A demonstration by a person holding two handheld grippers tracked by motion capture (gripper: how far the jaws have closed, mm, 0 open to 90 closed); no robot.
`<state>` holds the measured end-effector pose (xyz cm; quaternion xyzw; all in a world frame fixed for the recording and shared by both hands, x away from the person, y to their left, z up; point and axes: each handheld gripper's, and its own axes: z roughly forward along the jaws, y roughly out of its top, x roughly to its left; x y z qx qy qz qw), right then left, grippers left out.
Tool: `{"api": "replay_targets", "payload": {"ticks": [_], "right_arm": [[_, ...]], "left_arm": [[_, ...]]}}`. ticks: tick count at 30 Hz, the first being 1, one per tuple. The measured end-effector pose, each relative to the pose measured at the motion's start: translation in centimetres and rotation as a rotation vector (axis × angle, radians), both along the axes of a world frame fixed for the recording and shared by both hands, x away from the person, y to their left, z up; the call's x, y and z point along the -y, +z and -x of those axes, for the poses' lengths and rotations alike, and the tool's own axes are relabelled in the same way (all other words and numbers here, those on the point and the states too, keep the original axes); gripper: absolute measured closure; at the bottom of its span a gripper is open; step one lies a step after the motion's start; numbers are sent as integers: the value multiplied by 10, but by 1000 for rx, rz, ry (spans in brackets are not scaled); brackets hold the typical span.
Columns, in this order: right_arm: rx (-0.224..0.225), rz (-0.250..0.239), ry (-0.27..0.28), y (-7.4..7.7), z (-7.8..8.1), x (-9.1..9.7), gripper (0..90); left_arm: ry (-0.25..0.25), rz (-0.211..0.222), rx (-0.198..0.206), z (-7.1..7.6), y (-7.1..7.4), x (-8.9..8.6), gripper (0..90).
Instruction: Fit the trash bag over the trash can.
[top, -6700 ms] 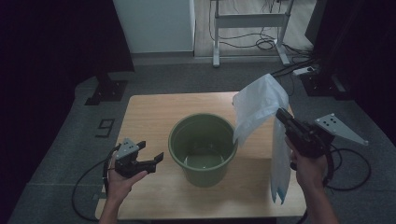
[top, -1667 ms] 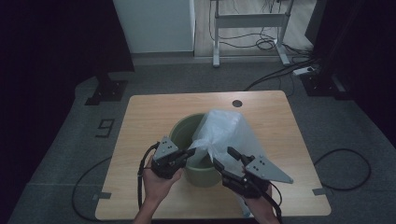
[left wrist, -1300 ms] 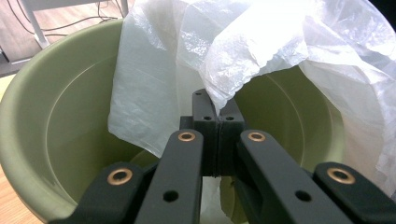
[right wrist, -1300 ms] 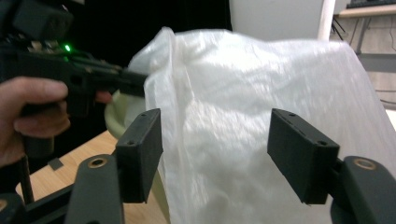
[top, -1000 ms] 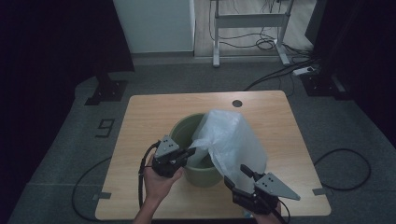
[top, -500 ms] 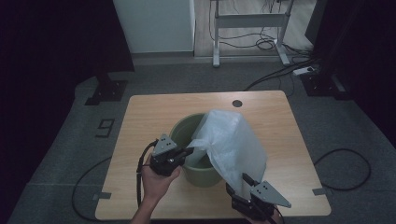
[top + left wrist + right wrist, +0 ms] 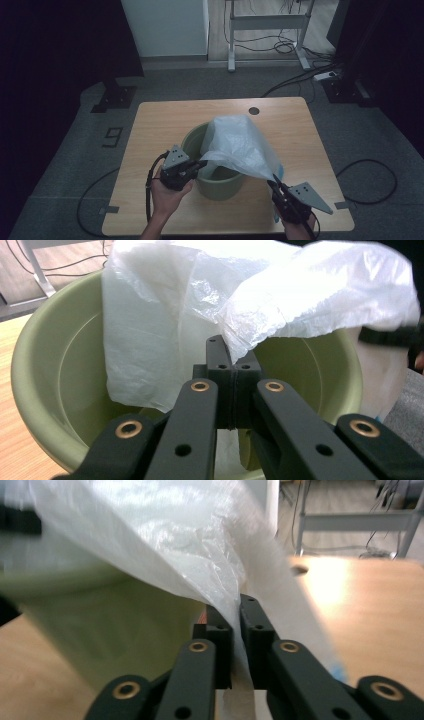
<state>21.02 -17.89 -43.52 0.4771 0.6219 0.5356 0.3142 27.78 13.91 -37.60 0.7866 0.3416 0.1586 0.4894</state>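
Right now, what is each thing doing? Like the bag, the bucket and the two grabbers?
plastic bag: white, spread over the bucket's right side, pinched at two edges.
bucket: green, upright on the table, partly covered by the bag.
left gripper: shut on the bag's edge at the bucket's rim.
right gripper: jaws just closed, shut on the bag's lower edge.
table: wooden, bearing the bucket.

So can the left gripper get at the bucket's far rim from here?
Probably not: the left gripper is shut on the white plastic bag, which drapes over the green bucket toward that rim.

Grey carpet (image 7: 75,150), white cabinet (image 7: 165,27) (behind), metal frame (image 7: 270,22)
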Motion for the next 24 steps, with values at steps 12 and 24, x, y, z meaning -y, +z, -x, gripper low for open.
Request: {"api": "replay_targets", "payload": {"ticks": [12,24], "right_arm": [[185,-19,15,78,-11,-2,883],[207,0,64,96,-16,-22,872]], "left_arm": [[-48,5,-6,4,-1,2,875],[-6,13,45,12,8,0,382]]}}
